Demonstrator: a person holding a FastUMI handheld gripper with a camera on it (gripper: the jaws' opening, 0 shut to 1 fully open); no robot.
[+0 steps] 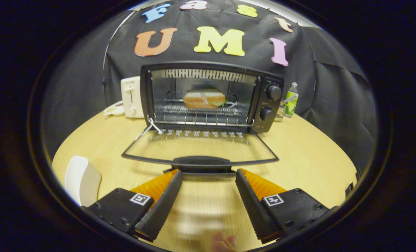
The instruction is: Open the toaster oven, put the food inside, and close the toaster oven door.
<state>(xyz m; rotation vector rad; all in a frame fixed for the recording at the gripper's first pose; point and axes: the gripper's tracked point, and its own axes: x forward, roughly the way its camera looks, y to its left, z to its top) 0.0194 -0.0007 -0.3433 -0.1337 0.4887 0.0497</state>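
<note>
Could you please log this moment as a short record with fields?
oven: black toaster oven, at the table's far side
door: glass door folded flat open
food: toasted sandwich on the wire rack inside
gripper: orange-and-black gripper open, tips just short of the door handle, holding nothing
table: round wooden table
left to do: close the door

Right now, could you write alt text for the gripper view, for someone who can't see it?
A black toaster oven stands on a wooden table with its glass door folded down open and a sandwich on the rack inside. The open gripper hovers empty, its fingertips just short of the door handle. A white plate lies beside it.
</note>
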